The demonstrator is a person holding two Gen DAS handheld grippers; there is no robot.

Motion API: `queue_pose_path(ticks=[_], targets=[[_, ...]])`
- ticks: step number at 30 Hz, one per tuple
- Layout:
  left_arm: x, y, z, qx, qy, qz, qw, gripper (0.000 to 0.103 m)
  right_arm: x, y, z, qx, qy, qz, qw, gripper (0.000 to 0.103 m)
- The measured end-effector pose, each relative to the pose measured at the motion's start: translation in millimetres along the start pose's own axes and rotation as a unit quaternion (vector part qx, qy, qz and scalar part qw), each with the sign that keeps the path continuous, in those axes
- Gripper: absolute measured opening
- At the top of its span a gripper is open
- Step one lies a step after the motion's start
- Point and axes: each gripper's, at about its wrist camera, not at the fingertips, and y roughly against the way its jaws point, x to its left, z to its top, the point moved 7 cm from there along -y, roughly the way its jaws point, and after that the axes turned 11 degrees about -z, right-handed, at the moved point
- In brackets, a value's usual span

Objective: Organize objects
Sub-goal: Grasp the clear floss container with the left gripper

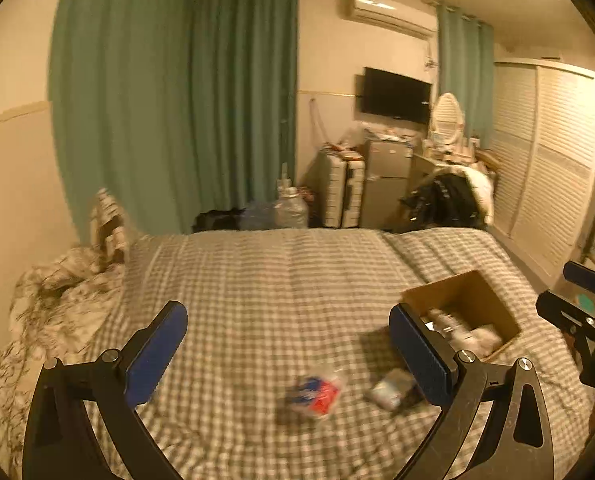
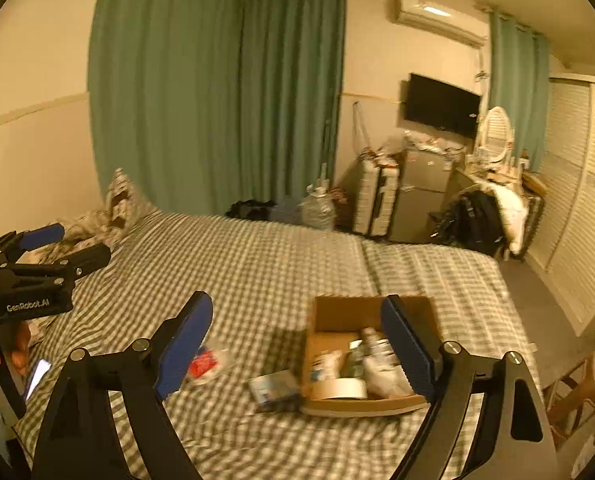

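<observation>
An open cardboard box [image 2: 329,316] sits on the checked bed [image 2: 257,264] with several items inside, among them a tape roll [image 2: 343,390]. It also shows in the left wrist view [image 1: 473,296]. A red and blue plastic packet [image 1: 317,394] and a small blue-white packet [image 1: 391,388] lie on the cover left of the box. Both show in the right wrist view, the red packet [image 2: 205,362] and the small packet [image 2: 273,388]. My left gripper [image 1: 287,354] is open and empty above the packets. My right gripper [image 2: 295,346] is open and empty above the box's left side.
A crumpled patterned quilt [image 1: 57,304] and pillow lie at the bed's left. Beyond the bed stand green curtains [image 1: 177,100], water jugs [image 1: 291,208], suitcases, a small fridge [image 1: 385,176], a wall TV and a louvred wardrobe [image 1: 549,160]. A phone [image 2: 37,378] lies near my left hand.
</observation>
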Motion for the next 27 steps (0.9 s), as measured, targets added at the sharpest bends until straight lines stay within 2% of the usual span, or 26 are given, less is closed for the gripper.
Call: queue_pose_path(ticks=[6, 11, 15, 21, 24, 27], targets=[[43.8, -30.6, -59.2, 0.039, 0.035, 0.033, 0.9981, 0.103, 55.5, -44.3, -50.2, 0.047, 0.0, 0.039, 0.998, 0.086], [55.1, -72.1, -115.2, 0.084, 0.055, 0.031, 0.9944, 0.103, 72.0, -95.4, -118.6, 0.114, 0.011, -0.003, 0.993, 0.086], [44.9, -105.6, -146.3, 0.119, 0.04, 0.014, 0.992, 0.103, 73.3, -131.7, -163.5, 0.189, 0.001, -0.017, 0.982, 0.086], [21.3, -149.3, -176.7, 0.17, 0.012, -0.016, 0.9852, 0.103, 56.9, -158.2, -181.2, 0.238, -0.046, -0.04, 0.969, 0.086], [10.5, -163.7, -176.3, 0.182, -0.01, -0.031, 0.9828, 0.103, 50.9, -168.3, -189.5, 0.263, -0.072, -0.04, 0.961, 0.086], [-2.4, -182.0, -176.0, 0.193, -0.046, -0.048, 0.9789, 0.103, 47.1, -172.5, -188.8, 0.267, -0.088, -0.041, 0.959, 0.086]])
